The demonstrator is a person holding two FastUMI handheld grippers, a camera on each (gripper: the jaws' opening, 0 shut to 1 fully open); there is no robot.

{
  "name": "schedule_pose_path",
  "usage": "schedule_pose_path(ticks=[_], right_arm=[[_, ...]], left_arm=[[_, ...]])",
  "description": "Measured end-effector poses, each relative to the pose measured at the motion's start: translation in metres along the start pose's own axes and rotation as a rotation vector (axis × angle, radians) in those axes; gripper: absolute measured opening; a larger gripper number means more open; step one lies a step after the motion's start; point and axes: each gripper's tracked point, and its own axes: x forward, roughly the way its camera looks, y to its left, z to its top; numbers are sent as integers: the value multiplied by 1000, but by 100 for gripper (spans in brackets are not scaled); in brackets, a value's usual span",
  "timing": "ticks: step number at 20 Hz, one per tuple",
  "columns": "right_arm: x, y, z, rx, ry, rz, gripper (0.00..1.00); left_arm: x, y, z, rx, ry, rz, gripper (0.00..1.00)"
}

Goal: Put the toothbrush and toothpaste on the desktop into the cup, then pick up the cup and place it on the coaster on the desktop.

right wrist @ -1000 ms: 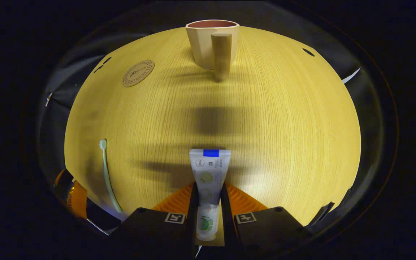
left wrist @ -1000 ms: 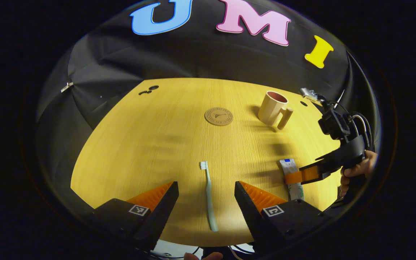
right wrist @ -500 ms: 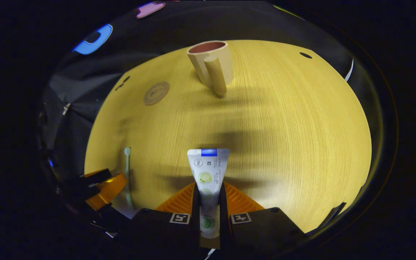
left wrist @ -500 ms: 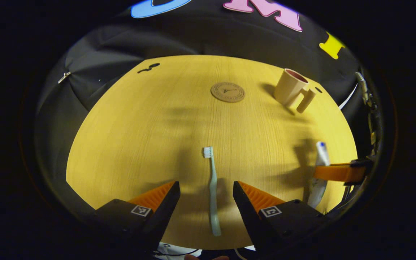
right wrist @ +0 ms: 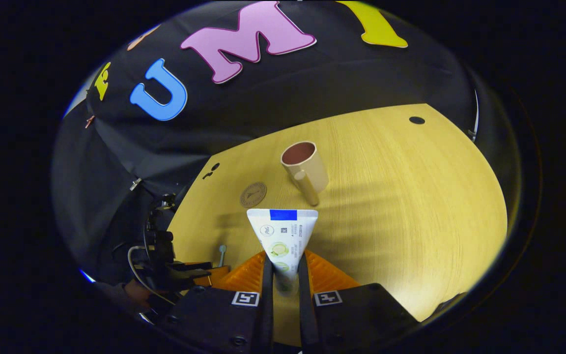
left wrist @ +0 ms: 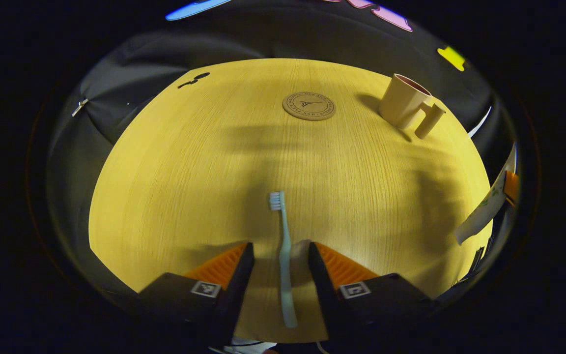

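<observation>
On the yellow wooden desktop (left wrist: pixel 175 162), close in front of the left gripper (left wrist: pixel 277 253), lies the pale green plastic toothbrush (left wrist: pixel 283 255) with white bristles. It lies flat, with its handle between the two fingers and its bristle head pointing away toward the round brown coaster (left wrist: pixel 309 105). The jaws of the left gripper stand a little apart, one finger on each side of the handle, and a gap shows on both sides, so they do not press on it.

In the right gripper view, the right gripper (right wrist: pixel 286 268) has its jaws closed tight on the white toothpaste tube (right wrist: pixel 283 236) with a blue stripe at its flat end. Both fingers press the narrow part of the tube, and the wide flat end points forward, above the desktop and toward the coaster. In the left gripper view this tube appears at the right edge, lifted off the wood and tilted.

Farther on, the coaster lies flat on the desktop (right wrist: pixel 410 196). To the right of the coaster, near but not touching it, stands the beige cup (left wrist: pixel 403 101) with a reddish inside and a thick cylindrical handle. It is upright. Left of the coaster, near the far edge of the desktop, there are small dark holes (left wrist: pixel 193 80) in the wood.
</observation>
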Motion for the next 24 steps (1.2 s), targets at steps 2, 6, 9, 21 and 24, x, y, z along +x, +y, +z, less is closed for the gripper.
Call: schedule_pose_path(ticks=[2,6,9,21,24], right_arm=[[-2,-1,9,12,-20,1,26],[-1,-4,17,25,-39,3,25],[-5,-4,23,12,-72,20,25],[-15,29,153,-57,-315,121,25],[12,30,191,-121,-362,132,25]], left_arm=[[2,-3,-2,9,14,4,46],[-1,-5,-2,41,4,-19,13],[-6,-11,0,11,-31,-112,7],[-118,-55,105,-101,-527,-318,6],[-144,-75,139,-136,-613,-388,6]])
